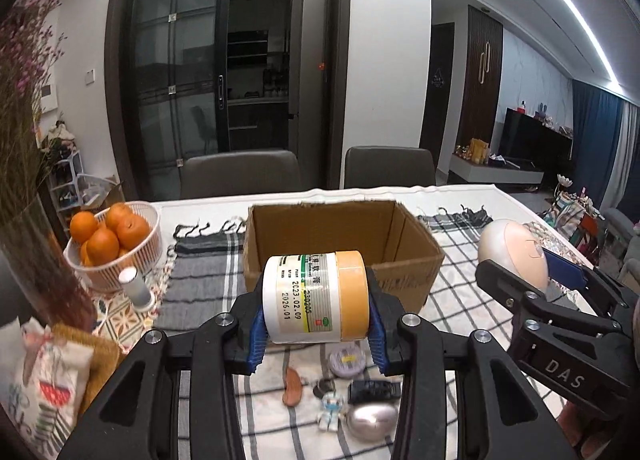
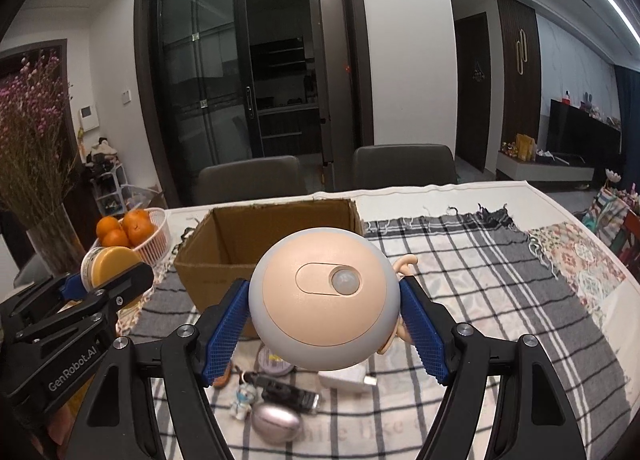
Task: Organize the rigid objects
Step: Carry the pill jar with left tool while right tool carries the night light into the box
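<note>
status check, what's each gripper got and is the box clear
Left gripper shut on jar. Right gripper shut on round lamp. Both held short of open cardboard box; nothing blocking it. Small items still on cloth.

Lower left of frame: white plastic mesh basket (image 1: 150,250) holding oranges (image 1: 105,234). Far left: glass vase (image 1: 38,260) of dried pink-purple flowers (image 1: 24,60). Centre, behind table: two grey upholstered chairs (image 1: 240,172). Right background: black television (image 1: 536,138).
</note>
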`<state>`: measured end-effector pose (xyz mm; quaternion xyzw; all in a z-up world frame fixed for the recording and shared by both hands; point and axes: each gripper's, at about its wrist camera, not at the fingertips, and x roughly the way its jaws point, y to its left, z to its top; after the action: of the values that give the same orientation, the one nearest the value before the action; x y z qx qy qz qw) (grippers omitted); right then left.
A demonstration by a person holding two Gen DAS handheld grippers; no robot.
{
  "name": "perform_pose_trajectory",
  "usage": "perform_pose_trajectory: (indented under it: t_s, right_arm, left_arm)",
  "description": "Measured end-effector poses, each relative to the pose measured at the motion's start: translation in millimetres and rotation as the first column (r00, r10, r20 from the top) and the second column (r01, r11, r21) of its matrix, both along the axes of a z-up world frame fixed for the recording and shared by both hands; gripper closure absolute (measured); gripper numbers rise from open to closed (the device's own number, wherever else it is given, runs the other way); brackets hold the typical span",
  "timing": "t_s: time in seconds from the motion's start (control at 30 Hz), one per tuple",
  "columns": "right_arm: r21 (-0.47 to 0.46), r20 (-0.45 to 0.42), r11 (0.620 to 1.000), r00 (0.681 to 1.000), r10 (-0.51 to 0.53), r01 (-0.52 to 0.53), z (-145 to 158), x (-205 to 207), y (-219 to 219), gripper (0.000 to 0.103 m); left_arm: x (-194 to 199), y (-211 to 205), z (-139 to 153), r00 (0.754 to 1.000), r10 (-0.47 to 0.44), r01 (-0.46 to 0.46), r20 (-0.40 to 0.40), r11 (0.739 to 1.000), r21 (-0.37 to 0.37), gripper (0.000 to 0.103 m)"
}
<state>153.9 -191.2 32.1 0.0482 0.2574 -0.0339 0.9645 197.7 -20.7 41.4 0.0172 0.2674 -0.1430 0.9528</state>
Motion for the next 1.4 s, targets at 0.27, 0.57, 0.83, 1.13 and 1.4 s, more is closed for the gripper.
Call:
perform_pose_trajectory:
  t_s: [0.27,0.57,0.83,1.13,1.4]
  right_arm:
    - [0.007,-0.03,0.999,0.999,0.045,-0.045,14.3,40.5,-4.4,0.028]
    - [-0.001,-0.092,0.996,0.992,0.087,-0.087,18.2,92.4,-7.8,0.028]
    - [0.021,-0.186,0.992,0.974,0.126,-0.124,8.0,135.4,-9.5,0.028]
    - [0.038,-0.347,0.985,0.923,0.169,-0.166,-16.6,179.5,-12.2,0.028]
    - [0.029,-0.445,0.979,0.874,0.193,-0.201,-38.6,202.0,-11.5,0.028]
  left_arm:
    - [35.3,-6.2,11.3,0.999,-0.024,0.024,-0.041,1.0,0.004,0.063]
    - [84.6,-9.4,12.5,0.992,-0.031,0.035,-0.125,0.999,0.031,0.063]
    - [125.1,-19.7,5.6,0.973,-0.055,0.071,-0.224,0.995,0.066,0.063]
    - [157.2,-26.7,-16.2,0.938,-0.053,0.099,-0.344,0.988,0.117,0.063]
    - [179.0,-32.9,-41.5,0.892,-0.035,0.123,-0.45,0.978,0.166,0.063]
